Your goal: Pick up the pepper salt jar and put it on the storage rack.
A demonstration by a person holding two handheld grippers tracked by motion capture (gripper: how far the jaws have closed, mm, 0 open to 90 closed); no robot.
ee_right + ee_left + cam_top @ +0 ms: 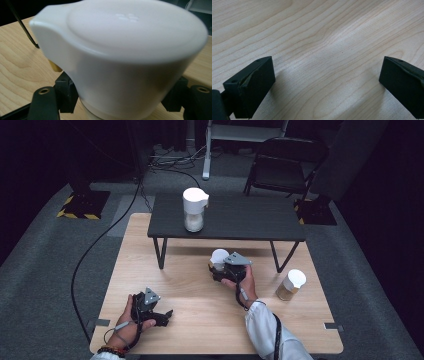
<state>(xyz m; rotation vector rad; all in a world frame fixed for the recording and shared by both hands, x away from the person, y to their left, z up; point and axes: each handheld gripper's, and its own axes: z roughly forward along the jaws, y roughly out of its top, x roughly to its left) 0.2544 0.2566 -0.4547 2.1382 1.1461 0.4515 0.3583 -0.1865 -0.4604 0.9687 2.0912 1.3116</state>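
Now the right tongs (220, 265) sit near the middle of the light wooden tabletop (200, 320), just in front of the low dark shelf (240, 222), and they have a white-lidded jar (219, 258) clamped between them. From the right gripper view that jar's white lid (125, 50) looms large, its pour spout jutting to the left, with the black jaws pressed in on both sides just below the lid. The person's right hand (242, 282) wraps the gripper from behind, a white sleeve (267, 330) trailing back to the near edge. Over at the near left, the left tongs (162, 316) rest low over the wood with the left hand (131, 322) around them; the left gripper view shows the jaws spread wide with bare wood grain between them, holding nothing. A second jar (291, 285) with a white lid and brownish contents stands on the tabletop to the right of the held one, apart from it. A third jar (194, 209), white-topped with pale contents, stands upright on the dark shelf behind.
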